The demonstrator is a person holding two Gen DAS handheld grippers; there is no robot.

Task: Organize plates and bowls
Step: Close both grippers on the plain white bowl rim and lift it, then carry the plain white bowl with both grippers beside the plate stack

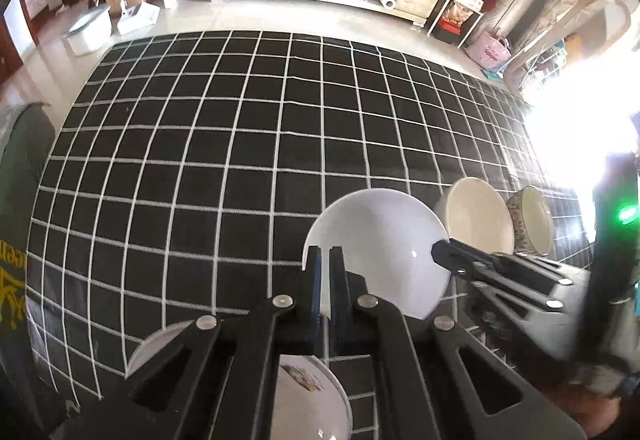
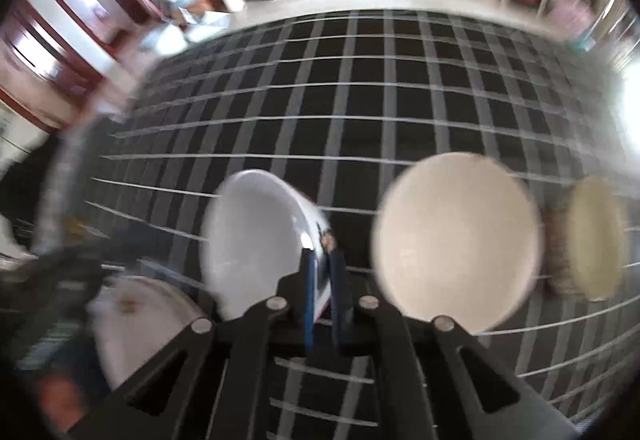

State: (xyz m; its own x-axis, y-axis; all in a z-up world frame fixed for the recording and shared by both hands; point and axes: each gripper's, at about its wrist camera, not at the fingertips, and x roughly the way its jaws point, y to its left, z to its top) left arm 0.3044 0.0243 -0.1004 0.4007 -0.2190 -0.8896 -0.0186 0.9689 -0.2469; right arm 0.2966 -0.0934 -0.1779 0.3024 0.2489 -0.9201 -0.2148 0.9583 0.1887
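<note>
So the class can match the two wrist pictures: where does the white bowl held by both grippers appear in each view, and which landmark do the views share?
Left wrist view: the white bowl sits lower centre-right, its near rim pinched by the left gripper.
Right wrist view: it sits lower centre-left, its right rim pinched by the right gripper.
Shared landmark: the cream bowl to the right of it in both.

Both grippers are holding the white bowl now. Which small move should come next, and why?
Probably carry the white bowl right, toward the cream bowl. Left gripper and right gripper each pinch its rim, and the cream and patterned bowl already sit side by side.
</note>
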